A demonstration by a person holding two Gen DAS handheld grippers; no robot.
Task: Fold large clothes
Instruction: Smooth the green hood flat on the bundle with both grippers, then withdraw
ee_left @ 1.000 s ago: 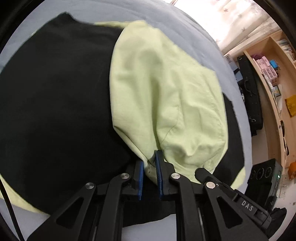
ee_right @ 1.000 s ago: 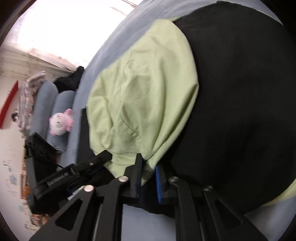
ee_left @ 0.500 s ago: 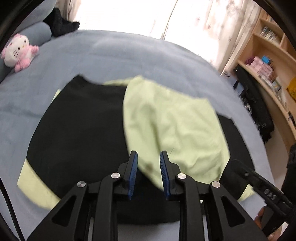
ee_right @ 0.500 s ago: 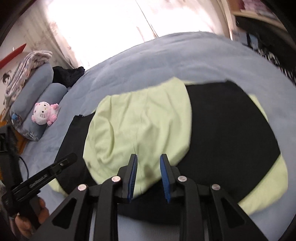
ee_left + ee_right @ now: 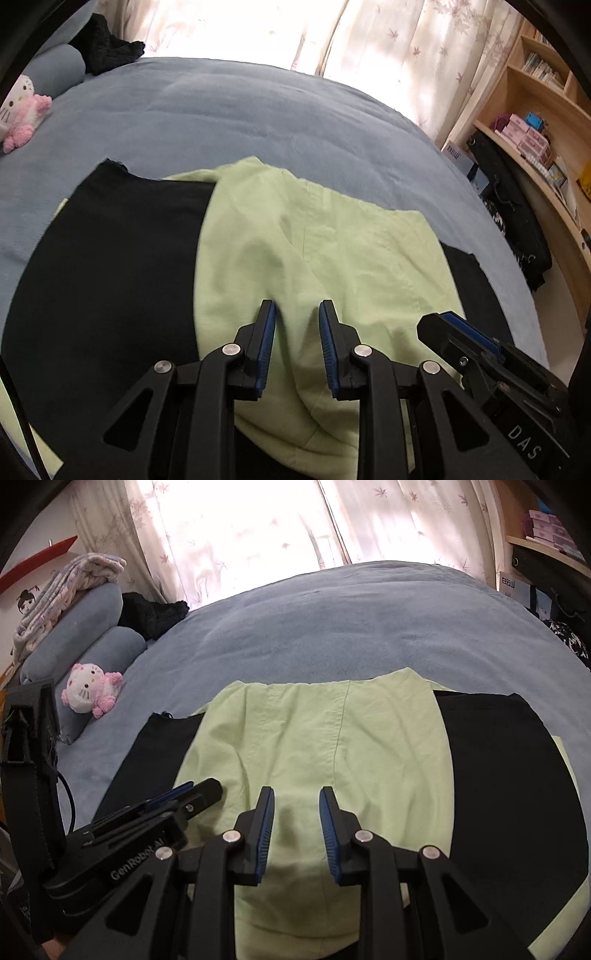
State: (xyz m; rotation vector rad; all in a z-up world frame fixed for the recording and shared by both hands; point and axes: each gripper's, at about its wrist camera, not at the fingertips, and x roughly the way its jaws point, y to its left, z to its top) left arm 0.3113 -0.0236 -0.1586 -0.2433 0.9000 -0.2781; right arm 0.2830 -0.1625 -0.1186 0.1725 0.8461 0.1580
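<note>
A large black and light-green garment [image 5: 110, 280] [image 5: 509, 786] lies spread on the blue bed [image 5: 229, 110] [image 5: 351, 627]. Its green part [image 5: 332, 251] [image 5: 314, 746] is folded over the middle of the black part. My left gripper [image 5: 297, 306] hovers open above the near edge of the green fold, with nothing between its blue pads. In the right wrist view my right gripper [image 5: 297, 792] is open too, above the same fold and gripping nothing. Each gripper shows in the other's view: the right gripper [image 5: 461, 328] at the lower right, the left gripper [image 5: 192, 792] at the lower left.
A pink and white plush toy [image 5: 92, 694] [image 5: 22, 110] lies by blue pillows [image 5: 81, 642] at the bed's left. A black cloth [image 5: 151, 616] lies near the curtains [image 5: 258, 528]. A wooden shelf [image 5: 535, 122] and a black bag [image 5: 513, 221] stand at the right.
Both grippers have let go of the green fabric, opened, and risen back from it. The green fold now lies flat on the black part.
</note>
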